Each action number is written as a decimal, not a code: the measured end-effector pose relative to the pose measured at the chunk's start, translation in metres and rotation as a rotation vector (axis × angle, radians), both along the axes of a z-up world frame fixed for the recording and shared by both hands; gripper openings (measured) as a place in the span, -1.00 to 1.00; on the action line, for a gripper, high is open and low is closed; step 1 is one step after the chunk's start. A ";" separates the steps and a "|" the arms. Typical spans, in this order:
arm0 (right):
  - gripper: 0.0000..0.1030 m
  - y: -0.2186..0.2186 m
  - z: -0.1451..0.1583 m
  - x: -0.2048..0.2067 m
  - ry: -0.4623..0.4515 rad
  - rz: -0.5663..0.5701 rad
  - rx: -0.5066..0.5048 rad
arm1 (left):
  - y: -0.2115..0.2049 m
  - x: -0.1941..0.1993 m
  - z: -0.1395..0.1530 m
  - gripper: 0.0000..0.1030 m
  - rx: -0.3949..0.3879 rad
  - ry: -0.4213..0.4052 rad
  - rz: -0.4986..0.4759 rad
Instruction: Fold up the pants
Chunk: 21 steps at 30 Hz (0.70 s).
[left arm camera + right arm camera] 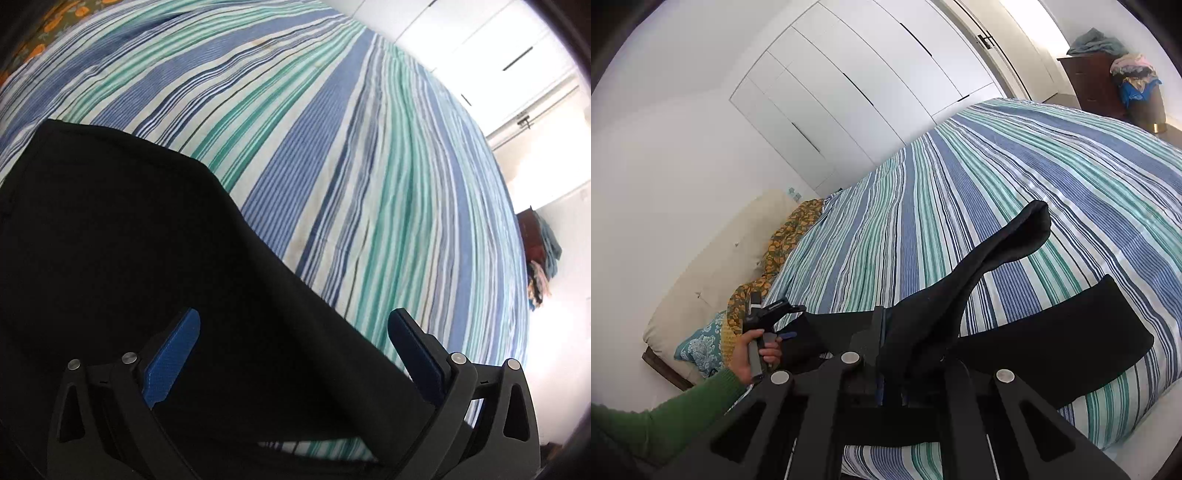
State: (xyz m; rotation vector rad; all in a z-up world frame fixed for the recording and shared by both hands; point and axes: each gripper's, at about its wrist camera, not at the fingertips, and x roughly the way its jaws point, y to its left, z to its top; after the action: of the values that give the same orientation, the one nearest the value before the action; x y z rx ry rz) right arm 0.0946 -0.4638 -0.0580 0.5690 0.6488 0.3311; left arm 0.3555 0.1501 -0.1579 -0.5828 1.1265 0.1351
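— Black cloth fills the near part of both views: the pants (997, 280) lie on the striped bedspread (1034, 166), with one leg raised toward the right gripper (890, 354) and the other lying flat to its right.

— Is that gripper holding them?

— Its fingers are pressed together on a bunch of the fabric, so yes. The left gripper (295, 354) has its blue pads (173, 354) spread wide, with cloth between them but nothing pinched.

— How will they handle?

— Soft, light and limp, I'd say; they sag wherever they are unsupported. Hems or the waistband look like the best places to grip.

— Anything unclear?

— The fabric is so dark that seams and layers don't show, and I cannot tell where the waistband is. The gripper frames hide the near edge.
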 end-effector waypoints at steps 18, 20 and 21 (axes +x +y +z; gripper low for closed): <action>-0.89 -0.065 0.015 0.068 0.009 0.006 -0.072 | 0.022 -0.232 0.079 -0.85 0.001 -0.326 0.111; -0.89 -0.074 -0.014 0.073 0.132 0.020 -0.103 | -0.002 -0.262 0.016 -0.85 -0.011 -0.230 0.130; -0.89 -0.081 -0.035 0.072 0.212 0.002 -0.103 | -0.010 -0.272 -0.020 -0.85 -0.012 -0.164 0.123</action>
State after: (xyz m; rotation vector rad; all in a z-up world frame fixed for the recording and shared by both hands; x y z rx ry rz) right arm 0.1669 -0.5445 -0.0929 0.5084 0.8660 0.2393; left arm 0.0839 0.1402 -0.1778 -0.6621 0.9333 0.1840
